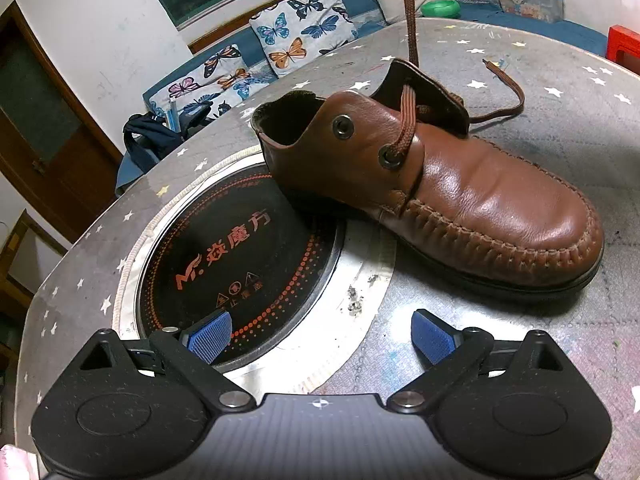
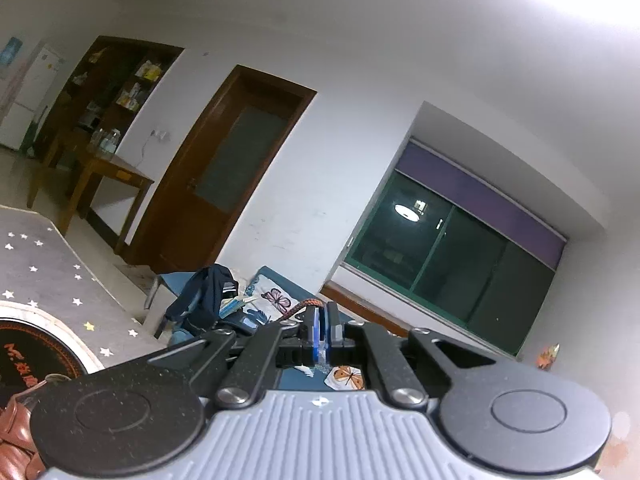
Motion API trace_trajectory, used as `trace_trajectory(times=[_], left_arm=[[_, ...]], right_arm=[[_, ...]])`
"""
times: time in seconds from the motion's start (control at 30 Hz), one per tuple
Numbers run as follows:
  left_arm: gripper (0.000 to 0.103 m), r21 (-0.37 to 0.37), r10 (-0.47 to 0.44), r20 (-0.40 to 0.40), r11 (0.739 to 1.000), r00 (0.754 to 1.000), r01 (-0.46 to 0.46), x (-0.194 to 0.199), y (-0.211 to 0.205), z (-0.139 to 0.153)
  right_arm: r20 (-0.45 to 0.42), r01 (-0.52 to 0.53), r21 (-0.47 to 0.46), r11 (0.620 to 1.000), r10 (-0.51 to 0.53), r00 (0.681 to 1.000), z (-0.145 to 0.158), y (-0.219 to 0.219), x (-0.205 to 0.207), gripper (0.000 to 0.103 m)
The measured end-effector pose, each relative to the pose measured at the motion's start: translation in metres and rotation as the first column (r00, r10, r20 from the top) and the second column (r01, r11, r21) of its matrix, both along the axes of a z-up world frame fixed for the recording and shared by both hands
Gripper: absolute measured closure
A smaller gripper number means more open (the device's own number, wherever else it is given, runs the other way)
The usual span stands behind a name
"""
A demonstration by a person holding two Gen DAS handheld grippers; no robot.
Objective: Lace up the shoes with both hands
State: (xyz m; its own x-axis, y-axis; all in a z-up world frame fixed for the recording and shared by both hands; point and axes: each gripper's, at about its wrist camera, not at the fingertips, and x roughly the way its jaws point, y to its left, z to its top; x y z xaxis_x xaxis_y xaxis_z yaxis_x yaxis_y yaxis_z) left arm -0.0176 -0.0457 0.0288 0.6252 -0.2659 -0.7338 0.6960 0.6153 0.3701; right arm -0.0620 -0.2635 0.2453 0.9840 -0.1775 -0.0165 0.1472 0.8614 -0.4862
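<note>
Left tool (image 1: pixel 320 338), jaws wide apart, hovers over bare counter (image 1: pixel 520 344); open room ahead up to the shoe (image 1: pixel 460 200). Sunken cooktop (image 1: pixel 240 248) under the shoe's heel, left. Taut lace (image 1: pixel 408 12) rises from the shoe, barring passage above it. Loose lace end lies behind on the counter.

Star-print table (image 1: pixel 520 60), inset black cooktop (image 1: pixel 240 248); butterfly cushions (image 1: pixel 300 28) on sofa behind.

Two matching tools: left claw (image 1: pixel 322 338) and right claw (image 2: pixel 322 330) with black speckled linkage arms, round black pivot discs, silver screws, ribbed grey housing bearing a small crosshair mark, and blue textured pads (image 1: pixel 210 336).
</note>
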Motion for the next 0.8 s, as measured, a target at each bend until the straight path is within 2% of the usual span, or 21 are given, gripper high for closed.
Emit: trace_trajectory(times=[0.13, 0.27, 0.43, 0.53, 0.6, 0.67, 0.8], left_arm=[[0.005, -0.002, 0.001, -0.001, 1.000, 1.000, -0.001, 0.000, 0.001, 0.000], [0.005, -0.011, 0.010, 0.000, 1.000, 1.000, -0.010, -0.001, 0.002, 0.000], [0.005, -0.025, 0.020, -0.008, 0.999, 1.000, -0.020, -0.003, 0.004, 0.000], [0.005, -0.022, 0.018, -0.002, 1.000, 1.000, -0.018, -0.005, 0.003, 0.000], [0.005, -0.021, 0.020, 0.001, 1.000, 1.000, -0.020, -0.007, 0.003, 0.001], [0.005, -0.024, 0.021, 0.000, 1.000, 1.000, -0.021, -0.008, 0.003, 0.001], [0.005, -0.026, 0.021, -0.003, 0.999, 1.000, -0.021, -0.009, 0.003, 0.001]], right_arm=[[-0.012, 0.014, 0.011, 1.000, -0.013, 1.000, 0.000, -0.004, 0.008, 0.101], [-0.082, 0.043, -0.002, 0.999, -0.043, 0.996, -0.013, -0.007, 0.030, 0.101], [-0.169, 0.088, 0.070, 0.994, -0.075, 0.983, -0.030, -0.023, 0.057, 0.100], [-0.233, 0.108, 0.101, 0.989, -0.082, 0.969, -0.042, -0.030, 0.071, 0.093], [-0.261, 0.112, 0.121, 0.986, -0.077, 0.962, -0.053, -0.033, 0.077, 0.085], [-0.294, 0.116, 0.135, 0.984, -0.072, 0.953, -0.065, -0.035, 0.081, 0.069], [-0.368, 0.145, 0.159, 0.977, -0.078, 0.927, -0.087, -0.044, 0.089, 0.065]])
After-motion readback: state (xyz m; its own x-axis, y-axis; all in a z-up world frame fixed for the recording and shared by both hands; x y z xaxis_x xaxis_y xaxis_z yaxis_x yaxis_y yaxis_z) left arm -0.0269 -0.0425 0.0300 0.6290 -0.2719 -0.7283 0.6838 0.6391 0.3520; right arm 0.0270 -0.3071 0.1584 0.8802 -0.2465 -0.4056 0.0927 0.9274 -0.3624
